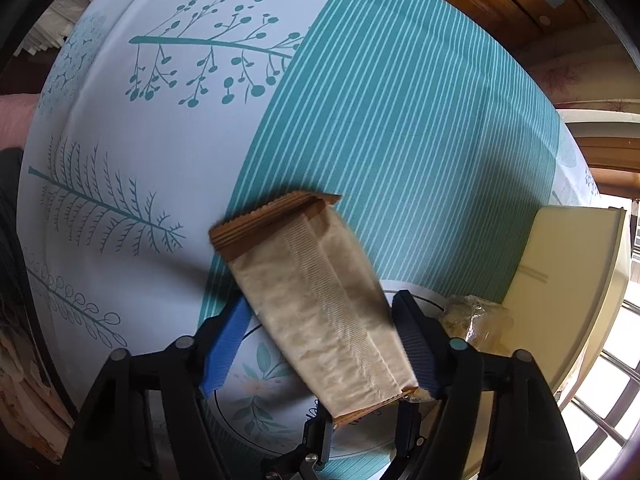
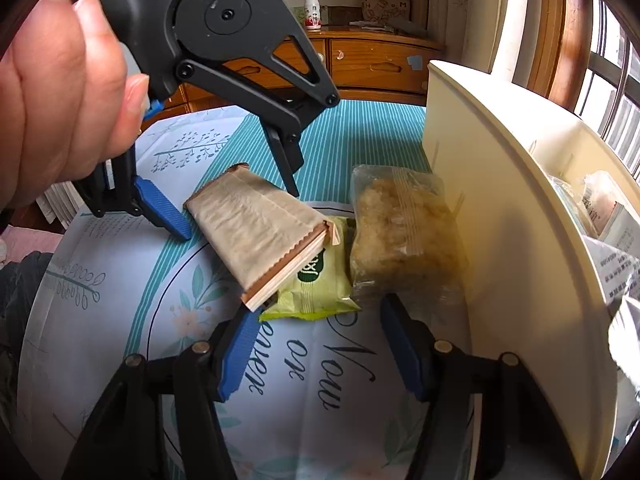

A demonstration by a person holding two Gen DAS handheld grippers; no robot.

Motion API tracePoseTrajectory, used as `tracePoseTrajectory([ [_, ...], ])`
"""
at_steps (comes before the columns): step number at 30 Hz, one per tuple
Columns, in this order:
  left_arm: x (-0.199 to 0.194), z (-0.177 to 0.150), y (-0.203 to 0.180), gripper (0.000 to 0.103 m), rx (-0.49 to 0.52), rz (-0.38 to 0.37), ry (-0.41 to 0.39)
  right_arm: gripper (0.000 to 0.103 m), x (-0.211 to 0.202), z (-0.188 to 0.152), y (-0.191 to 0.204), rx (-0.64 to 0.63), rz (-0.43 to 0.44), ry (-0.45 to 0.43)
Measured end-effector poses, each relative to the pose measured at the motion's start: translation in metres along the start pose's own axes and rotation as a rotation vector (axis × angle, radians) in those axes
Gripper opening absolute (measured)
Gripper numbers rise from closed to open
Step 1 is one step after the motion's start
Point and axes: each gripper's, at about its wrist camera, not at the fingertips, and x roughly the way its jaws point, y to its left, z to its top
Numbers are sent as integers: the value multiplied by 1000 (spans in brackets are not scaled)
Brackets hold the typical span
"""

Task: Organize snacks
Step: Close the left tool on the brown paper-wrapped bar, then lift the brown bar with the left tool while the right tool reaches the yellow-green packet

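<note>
Right beside the tall cream box (image 2: 500, 240), three snacks lie on a smooth tablecloth (image 1: 380, 120) with teal stripes and leaf drawings. Closest to the box's flat wall is a clear crinkly bag (image 2: 400, 232) full of pale lumpy bits. Next to it lies a shiny green packet (image 2: 320, 292). A long tan packet (image 2: 256, 228), papery, with zigzag ends, rests slanted with one end on top of the green packet.

The left gripper (image 1: 320, 320), farther from the box, points down at the tan packet. Its ridged blue fingers (image 1: 224, 344) stand apart on both sides of the packet; I cannot tell if they touch it. A hand (image 2: 60, 92) holds its black handle.

The right gripper (image 2: 320, 344) sits low, near the box, fingers apart with nothing between them.
</note>
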Motion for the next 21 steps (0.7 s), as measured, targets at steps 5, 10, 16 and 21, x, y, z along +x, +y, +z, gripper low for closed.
tracePoseTrajectory([
  [5, -5, 5, -3, 67, -11, -7, 4, 58, 1, 1, 0, 2, 14, -5],
  [10, -14, -2, 13, 66, -12, 20, 2, 51, -1, 2, 0, -6, 42, -5],
  [16, -24, -7, 30, 62, -45, 25, 12, 49, -2, 3, 2, -6, 38, 3],
  [21, -41, -13, 40, 61, -44, 21, -7, 42, -4, 3, 6, -14, 51, 22],
])
